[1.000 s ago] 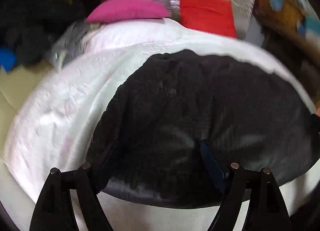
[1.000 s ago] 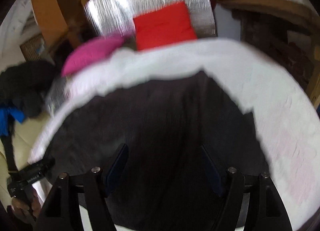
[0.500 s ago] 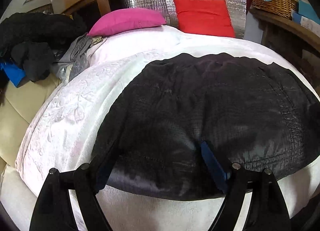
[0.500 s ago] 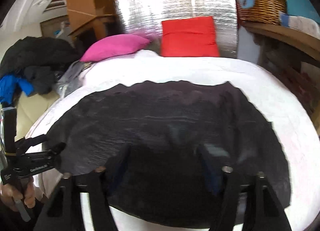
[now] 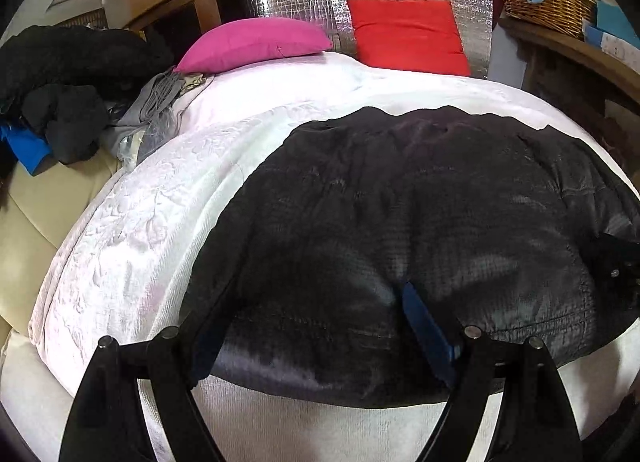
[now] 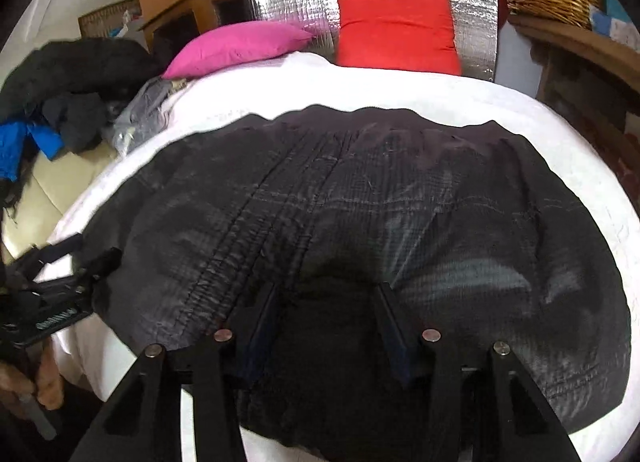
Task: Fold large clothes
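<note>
- black quilted jacket (image 6: 360, 201) lies spread flat on the white bed (image 5: 132, 229), ready for folding.
- your right claw (image 6: 326, 302) has been narrowing around its near hem, no pinch visible.
- your left claw (image 5: 316, 302) gapes wide over the near-left edge.

home bedroom; white bed (image 5: 132, 229), pink pillow (image 5: 256, 43), wicker basket (image 5: 548, 1)

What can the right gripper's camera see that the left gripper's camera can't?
Only the right view shows the person's hand holding the left gripper at the jacket's left edge, and the right gripper, whose jaws have just been closing with jacket fabric between them. Only the left view shows the left gripper's blue pads up close. Both show the black jacket spread on the white bed, the pink pillow, red pillow and wicker basket.
</note>
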Demonstrator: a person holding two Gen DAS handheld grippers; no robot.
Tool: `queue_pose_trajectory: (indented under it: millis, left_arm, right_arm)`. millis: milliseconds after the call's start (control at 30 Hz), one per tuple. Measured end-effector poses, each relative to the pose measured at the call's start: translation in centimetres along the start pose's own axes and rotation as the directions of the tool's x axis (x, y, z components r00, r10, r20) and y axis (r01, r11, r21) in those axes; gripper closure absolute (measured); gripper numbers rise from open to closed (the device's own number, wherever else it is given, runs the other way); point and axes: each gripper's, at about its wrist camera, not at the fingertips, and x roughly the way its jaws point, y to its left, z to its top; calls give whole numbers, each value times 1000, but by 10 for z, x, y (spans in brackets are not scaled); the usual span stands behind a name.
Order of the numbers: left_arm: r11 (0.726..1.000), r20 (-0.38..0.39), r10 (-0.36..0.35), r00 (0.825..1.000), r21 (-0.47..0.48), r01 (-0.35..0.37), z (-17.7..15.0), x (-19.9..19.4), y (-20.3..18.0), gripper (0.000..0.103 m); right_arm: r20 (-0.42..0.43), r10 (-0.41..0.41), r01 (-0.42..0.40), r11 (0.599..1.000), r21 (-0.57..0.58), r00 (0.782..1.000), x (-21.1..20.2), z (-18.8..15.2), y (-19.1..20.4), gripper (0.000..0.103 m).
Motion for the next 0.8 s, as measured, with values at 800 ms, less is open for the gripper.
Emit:
queue_pose_trajectory:
  millis: [800]
  left_arm:
    - [1000, 17, 24, 1000, 10, -24, -6, 9, 1, 6]
  right_arm:
    - [5, -326, 315, 915, 252, 945, -20, -13, -114, 49]
